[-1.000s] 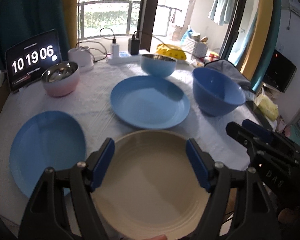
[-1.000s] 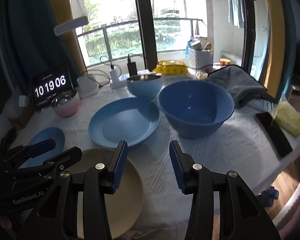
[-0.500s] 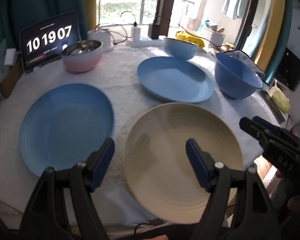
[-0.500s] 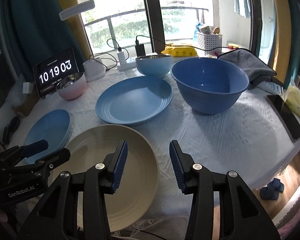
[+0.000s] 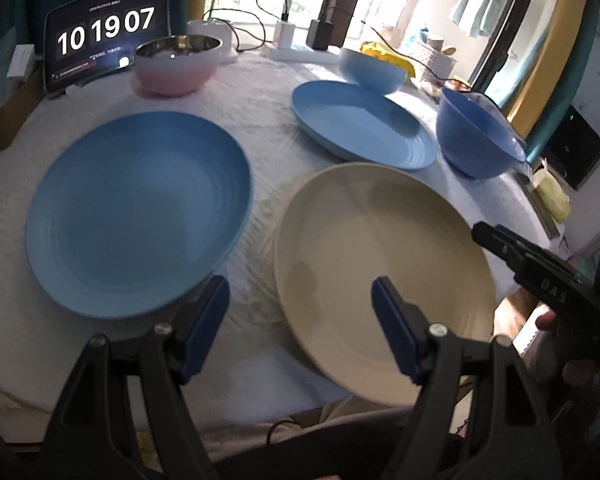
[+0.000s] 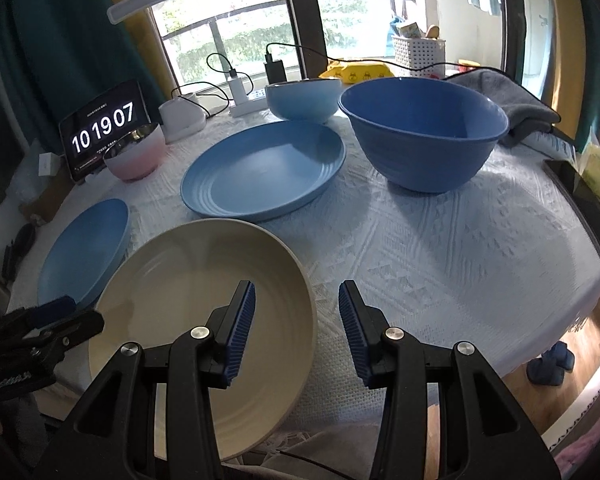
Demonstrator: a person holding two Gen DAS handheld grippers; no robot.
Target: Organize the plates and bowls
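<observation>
Right view only: phone [image 6: 584, 200], grey towel [image 6: 512, 100]
Plates: three
Bowls: three
Left gripper [image 5: 300, 320]: spread, holding nothing
Right gripper [image 6: 296, 328]: apart, holding nothing

Beige plate [image 5: 380, 248], blue plates [image 5: 136, 212], pink bowl [image 5: 176, 68], white embossed tablecloth [image 6: 440, 248].

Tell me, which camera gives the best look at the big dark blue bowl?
The right wrist view: the big dark blue bowl sits near centre, inside visible. The left wrist view shows it small, off at the right.
</observation>
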